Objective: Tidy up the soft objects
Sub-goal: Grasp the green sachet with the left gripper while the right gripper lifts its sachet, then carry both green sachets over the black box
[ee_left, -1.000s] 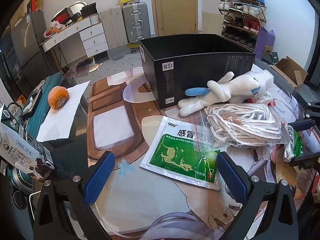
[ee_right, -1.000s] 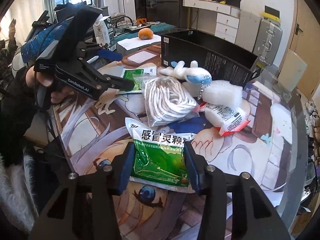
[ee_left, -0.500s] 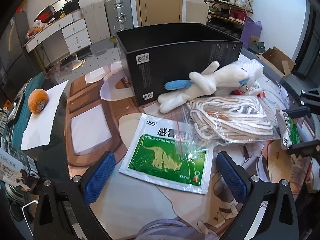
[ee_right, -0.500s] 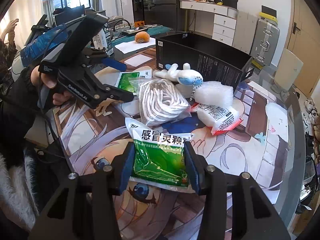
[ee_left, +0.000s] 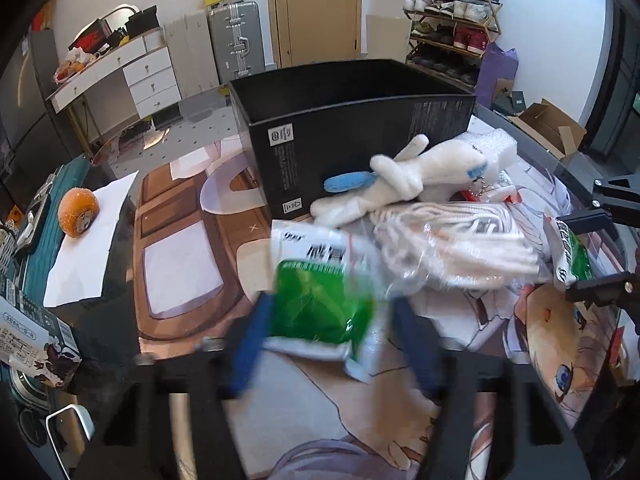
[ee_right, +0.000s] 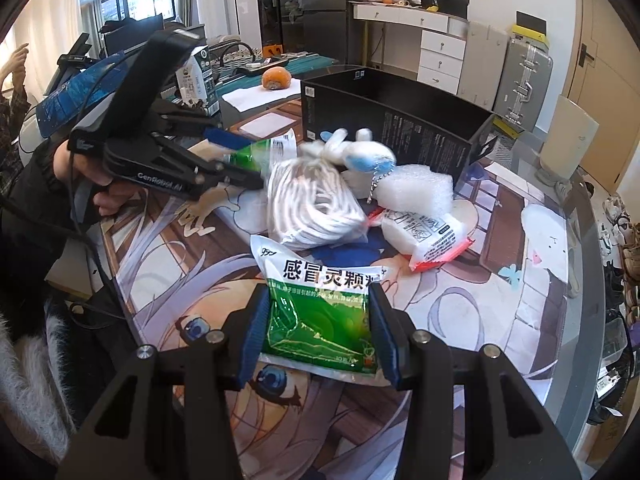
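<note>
While two green-and-white medicine sachets sit between blue-padded fingers, each pair of tongs grips one: the right gripper point(ee_right: 318, 332) is clamped on the green sachet point(ee_right: 320, 312) nearest the desk's near edge, and the left gripper point(ee_left: 332, 336), blurred in its own view, pinches the second green sachet point(ee_left: 320, 292) with its lower part between the pads. In the right wrist view that second sachet is lifted off the desk at the left gripper's tip, beside the bag of white cord point(ee_right: 316, 208). The cord bag lies toward the middle of the desk, touching a white plush toy with blue ears point(ee_left: 404, 180) that leans against the front wall of the open black box point(ee_left: 360, 132). A wad of bubble wrap point(ee_right: 416, 196) rests just beside the plush, with a white-and-red packet point(ee_right: 428, 240) below it. The desk point(ee_right: 532, 288) carries a printed anime mat under glass. At its far left corner an orange fruit point(ee_left: 78, 212) sits on white paper point(ee_left: 88, 248), near a milk carton point(ee_right: 198, 80). A person's hand point(ee_right: 96, 176) holds the left gripper's handle
</note>
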The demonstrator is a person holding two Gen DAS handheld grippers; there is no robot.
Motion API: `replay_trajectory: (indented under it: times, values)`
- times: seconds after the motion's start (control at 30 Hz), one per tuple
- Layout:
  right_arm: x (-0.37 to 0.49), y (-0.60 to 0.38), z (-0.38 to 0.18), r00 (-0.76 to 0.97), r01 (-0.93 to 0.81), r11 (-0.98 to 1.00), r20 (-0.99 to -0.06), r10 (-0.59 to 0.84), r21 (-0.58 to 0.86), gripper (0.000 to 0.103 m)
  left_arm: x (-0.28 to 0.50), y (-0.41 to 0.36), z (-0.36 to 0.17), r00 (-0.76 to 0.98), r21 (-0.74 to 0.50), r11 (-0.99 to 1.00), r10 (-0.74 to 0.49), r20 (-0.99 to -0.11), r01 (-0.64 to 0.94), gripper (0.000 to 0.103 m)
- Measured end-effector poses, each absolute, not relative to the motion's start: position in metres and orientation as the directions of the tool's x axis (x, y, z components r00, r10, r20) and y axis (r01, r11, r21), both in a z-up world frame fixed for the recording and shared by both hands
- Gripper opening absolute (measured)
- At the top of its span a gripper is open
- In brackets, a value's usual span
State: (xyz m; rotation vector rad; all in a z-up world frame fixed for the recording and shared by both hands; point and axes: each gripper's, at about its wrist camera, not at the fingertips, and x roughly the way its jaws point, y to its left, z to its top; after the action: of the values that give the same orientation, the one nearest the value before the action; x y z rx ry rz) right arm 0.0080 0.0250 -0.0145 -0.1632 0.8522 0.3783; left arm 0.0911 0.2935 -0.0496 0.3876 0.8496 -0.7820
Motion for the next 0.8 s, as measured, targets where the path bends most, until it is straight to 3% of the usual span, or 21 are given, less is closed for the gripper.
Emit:
replay_trajectory:
  times: [0.07, 0.13, 0.6, 0.8]
  values:
    - [0.008, 0.024, -0.012, 0.603, -0.384, 0.923, -0.755, 0.257, 0.007, 0.048, 0.089, 0.298, -0.049, 0.419, 0.004, 0.669, -0.461, -0.782, 0.744, 0.032]
    - [0.007, 0.025, -0.011, 0.607, -0.383, 0.924, -0.752, 0.256, 0.004, 0.048, 0.087, 0.302, -0.049, 0.426, 0.005, 0.671, -0.464, -0.777, 0.742, 0.029]
    - [0.003, 0.022, 0.001, 0.661, -0.363, 0.932, -0.707, 0.252, -0.007, 0.048, 0.075, 0.327, -0.037, 0.479, -0.004, 0.717, -0.47, -0.741, 0.697, 0.028]
    - [0.004, 0.018, 0.008, 0.703, -0.321, 0.947, -0.673, 0.23, -0.012, 0.048, 0.071, 0.338, -0.017, 0.516, -0.036, 0.732, -0.514, -0.685, 0.68, 0.028]
